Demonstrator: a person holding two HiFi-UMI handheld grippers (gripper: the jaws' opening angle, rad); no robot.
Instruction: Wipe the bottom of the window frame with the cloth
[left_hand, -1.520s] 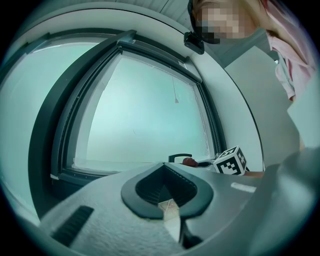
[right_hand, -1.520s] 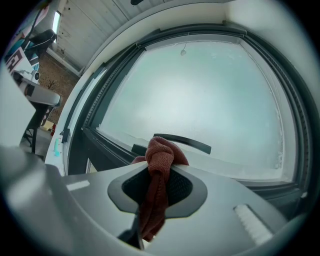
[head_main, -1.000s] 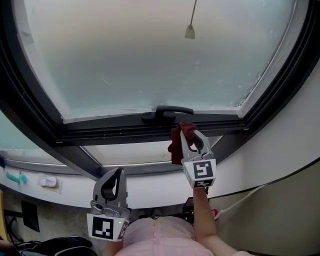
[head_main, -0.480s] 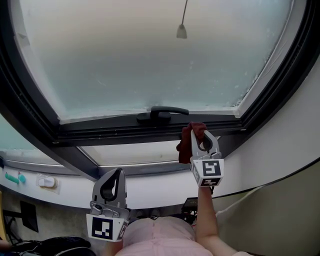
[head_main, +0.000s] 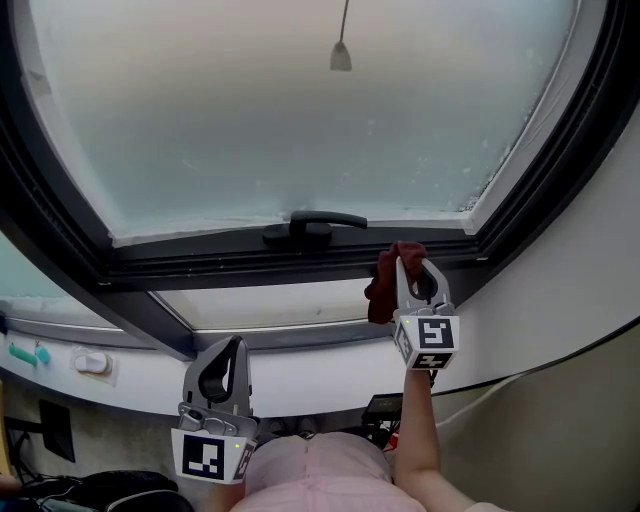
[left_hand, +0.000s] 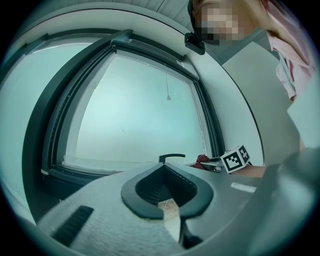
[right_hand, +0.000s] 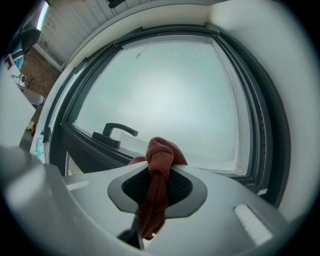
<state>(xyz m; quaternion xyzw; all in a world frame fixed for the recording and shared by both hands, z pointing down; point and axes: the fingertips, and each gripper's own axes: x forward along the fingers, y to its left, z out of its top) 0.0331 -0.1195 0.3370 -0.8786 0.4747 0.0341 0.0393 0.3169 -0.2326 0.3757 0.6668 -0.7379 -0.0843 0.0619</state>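
The right gripper pinches a bunched rust-red cloth, which bulges past the jaw tips against the dark bottom window frame, right of the window handle. The left gripper, jaws pressed together and empty, hangs nearer, well apart from the frame.

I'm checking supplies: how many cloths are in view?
1. A red cloth is clamped in the right gripper, at the bottom of the window frame, right of the handle. The left gripper holds none; others could lie out of view.
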